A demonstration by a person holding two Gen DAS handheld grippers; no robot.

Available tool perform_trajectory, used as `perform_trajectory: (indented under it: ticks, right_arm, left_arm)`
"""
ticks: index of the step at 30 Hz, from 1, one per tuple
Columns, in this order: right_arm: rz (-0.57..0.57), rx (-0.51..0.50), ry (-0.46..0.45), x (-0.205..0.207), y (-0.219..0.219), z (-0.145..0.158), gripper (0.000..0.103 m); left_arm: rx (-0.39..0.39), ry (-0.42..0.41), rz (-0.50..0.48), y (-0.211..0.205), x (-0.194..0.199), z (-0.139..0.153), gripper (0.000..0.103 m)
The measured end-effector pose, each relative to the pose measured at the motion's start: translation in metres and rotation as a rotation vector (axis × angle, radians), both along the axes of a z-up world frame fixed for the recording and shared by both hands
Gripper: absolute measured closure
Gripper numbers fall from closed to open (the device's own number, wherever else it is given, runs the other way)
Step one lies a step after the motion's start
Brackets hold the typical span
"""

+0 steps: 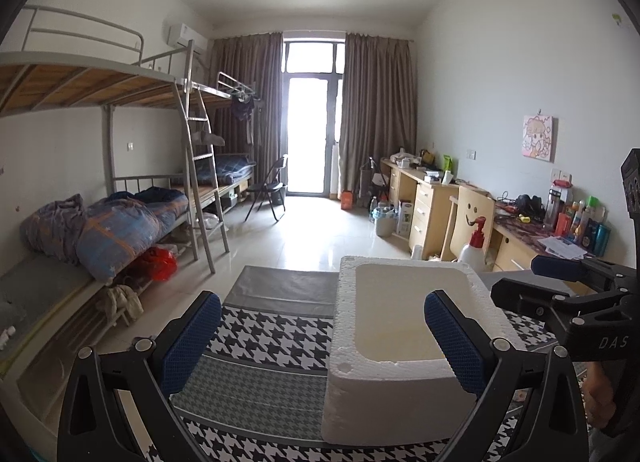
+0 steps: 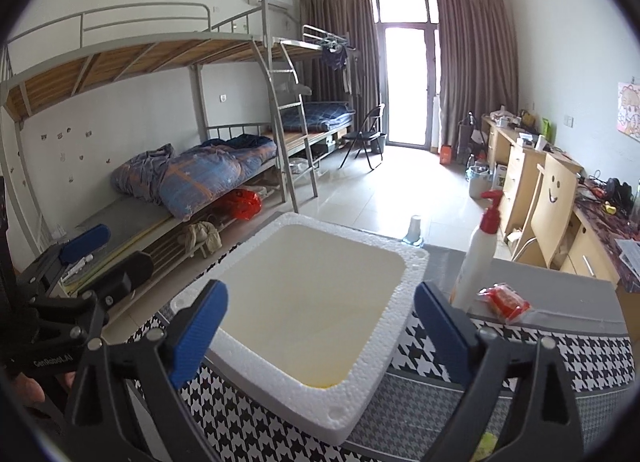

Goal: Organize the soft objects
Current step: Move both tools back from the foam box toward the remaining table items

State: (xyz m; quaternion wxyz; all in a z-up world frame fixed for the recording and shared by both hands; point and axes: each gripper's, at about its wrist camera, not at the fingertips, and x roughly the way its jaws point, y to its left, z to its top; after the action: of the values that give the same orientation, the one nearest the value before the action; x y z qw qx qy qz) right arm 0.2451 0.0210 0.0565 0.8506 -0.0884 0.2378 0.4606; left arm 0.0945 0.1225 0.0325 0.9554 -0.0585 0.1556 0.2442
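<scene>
A white foam box [image 2: 304, 302] sits on the desk [image 2: 520, 350], which is covered by a black-and-white houndstooth cloth, and the box's hollow looks bare. The right claw [image 2: 320, 326] hovers over the near part of the box with its blue pads spread wide; nothing lies between them, and they touch neither rim. Beyond the right claw's right-hand pad, a small red soft packet [image 2: 505, 301] in clear wrap lies on the grey strip of the cloth, outside the box and just beside a white pump bottle [image 2: 478, 258] with a red top, which stands upright close to the box's far right corner. The left claw [image 1: 322, 338] is also open and grips nothing; its left pad stands over the cloth and its right pad in front of the box [image 1: 404, 326]. From the left wrist view the right claw [image 1: 532, 282] reaches in from the right above the box's right edge. A hand [image 1: 598, 398] shows below it at the frame's edge.
</scene>
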Motion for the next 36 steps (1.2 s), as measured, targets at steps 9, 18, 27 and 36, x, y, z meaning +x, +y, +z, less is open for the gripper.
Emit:
perform_trajectory:
  ticks: [9, 18, 27, 36]
  right_arm:
    - [-0.034, 0.026, -0.015, -0.003, -0.02, 0.005, 0.007]
    - [-0.083, 0.048, -0.017, -0.003, -0.043, 0.002, 0.007]
    - [-0.131, 0.064, -0.027, -0.003, -0.063, 0.001, 0.007]
    - [-0.185, 0.072, -0.036, -0.003, -0.088, -0.001, 0.006]
  left_arm:
    - [0.013, -0.005, -0.052, -0.017, 0.002, 0.006, 0.001]
    - [0.003, -0.013, -0.119, -0.034, 0.005, 0.008, 0.001]
    - [0.004, -0.021, -0.173, -0.054, 0.006, 0.009, 0.001]
    - [0.006, -0.022, -0.233, -0.071, 0.012, 0.011, 0.001]
